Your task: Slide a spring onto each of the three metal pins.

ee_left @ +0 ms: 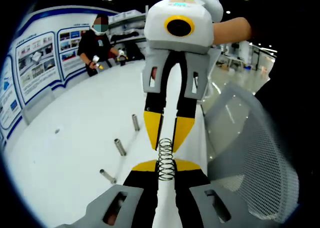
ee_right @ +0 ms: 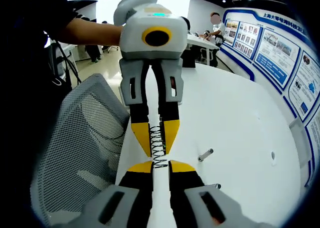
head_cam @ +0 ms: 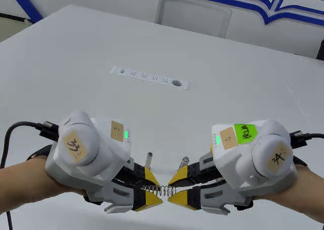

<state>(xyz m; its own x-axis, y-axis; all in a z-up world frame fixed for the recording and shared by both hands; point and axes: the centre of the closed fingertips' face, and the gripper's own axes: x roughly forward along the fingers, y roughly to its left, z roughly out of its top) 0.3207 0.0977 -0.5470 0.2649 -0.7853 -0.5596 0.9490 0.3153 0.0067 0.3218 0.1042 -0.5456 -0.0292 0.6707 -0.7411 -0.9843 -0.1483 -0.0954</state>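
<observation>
Spring (head_cam: 163, 190) held level btwn both claws, low over near edge of white table (head_cam: 76, 63). We see left claw (head_cam: 157, 190) w/ jaws nearly closed, clamped round one end of coil. Right claw (head_cam: 171, 189) pinches other end, tips almost touching. Claws face each other nose to nose. Three metal pins (ee_left: 120, 147) stand upright in row on table, just beyond spring, not touching it. Power strip (head_cam: 149, 77) lies farther back, mid-table. Mesh chair (ee_right: 85, 138) sits beside table edge in right gripper view.
</observation>
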